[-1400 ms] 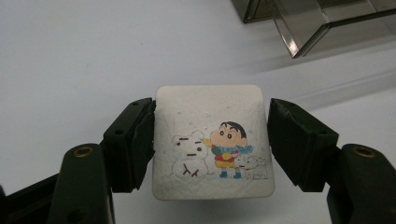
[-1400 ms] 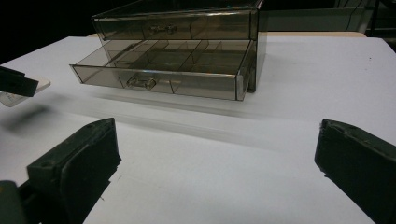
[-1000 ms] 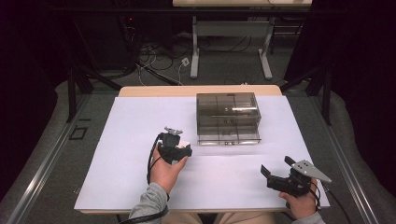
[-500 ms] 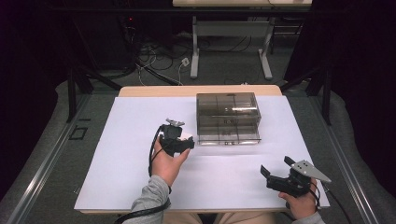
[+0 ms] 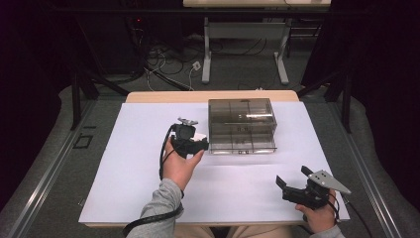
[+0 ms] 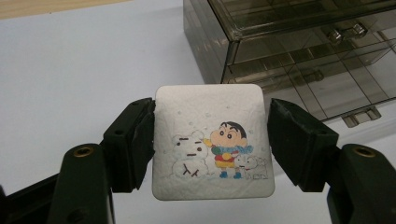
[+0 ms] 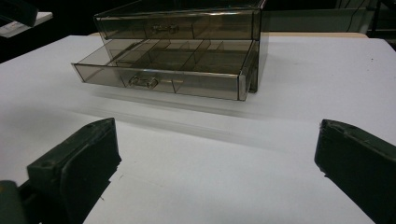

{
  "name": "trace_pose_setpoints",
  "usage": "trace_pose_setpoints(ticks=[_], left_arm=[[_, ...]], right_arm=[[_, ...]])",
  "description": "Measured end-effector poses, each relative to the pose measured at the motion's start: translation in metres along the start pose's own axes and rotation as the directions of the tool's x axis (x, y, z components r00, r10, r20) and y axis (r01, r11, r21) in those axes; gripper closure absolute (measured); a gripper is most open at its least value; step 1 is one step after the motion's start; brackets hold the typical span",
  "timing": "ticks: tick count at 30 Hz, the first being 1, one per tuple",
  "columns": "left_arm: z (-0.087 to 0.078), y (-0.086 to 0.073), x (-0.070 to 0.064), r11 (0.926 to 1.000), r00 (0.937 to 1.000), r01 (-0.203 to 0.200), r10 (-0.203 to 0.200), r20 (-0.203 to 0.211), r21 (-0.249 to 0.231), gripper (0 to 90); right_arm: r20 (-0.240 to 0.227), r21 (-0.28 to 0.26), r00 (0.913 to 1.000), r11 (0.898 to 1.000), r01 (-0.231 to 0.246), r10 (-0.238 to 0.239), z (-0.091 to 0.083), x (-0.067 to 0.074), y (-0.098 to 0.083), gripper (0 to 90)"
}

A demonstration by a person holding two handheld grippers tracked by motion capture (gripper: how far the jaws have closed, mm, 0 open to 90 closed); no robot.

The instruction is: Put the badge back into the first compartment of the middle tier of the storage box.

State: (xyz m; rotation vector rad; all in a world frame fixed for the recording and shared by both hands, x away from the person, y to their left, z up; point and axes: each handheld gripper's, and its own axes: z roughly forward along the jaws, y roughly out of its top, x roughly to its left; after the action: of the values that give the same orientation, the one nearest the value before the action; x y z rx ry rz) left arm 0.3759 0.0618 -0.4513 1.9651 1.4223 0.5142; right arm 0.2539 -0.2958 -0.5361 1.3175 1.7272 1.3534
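Jaws of the left gripper (image 6: 211,140) pinched a cartoon tissue pack (image 6: 212,142) beside the smoky drawer box (image 5: 241,125); right gripper (image 5: 295,184) jaws stood spread.

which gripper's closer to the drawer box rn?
Left. The left gripper, holding a tissue pack, is just beside the drawer box; the right gripper sits open near the table's front edge.

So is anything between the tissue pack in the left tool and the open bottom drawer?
Nothing visible. The left tool grips the tissue pack just left of the drawer box; the bottom drawer is pulled out with bare compartments, and no object lies between them.
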Motion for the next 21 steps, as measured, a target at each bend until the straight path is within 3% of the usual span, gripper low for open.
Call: trace_pose_setpoints(ticks=[21], left_arm=[[0.009,0.015,-0.011,0.9998,0.9993,0.009,-0.010,0.036,0.020,33.6]], right_arm=[[0.000,0.010,1.0000,1.000,0.008,-0.008,-0.001,0.000,0.000,0.0]])
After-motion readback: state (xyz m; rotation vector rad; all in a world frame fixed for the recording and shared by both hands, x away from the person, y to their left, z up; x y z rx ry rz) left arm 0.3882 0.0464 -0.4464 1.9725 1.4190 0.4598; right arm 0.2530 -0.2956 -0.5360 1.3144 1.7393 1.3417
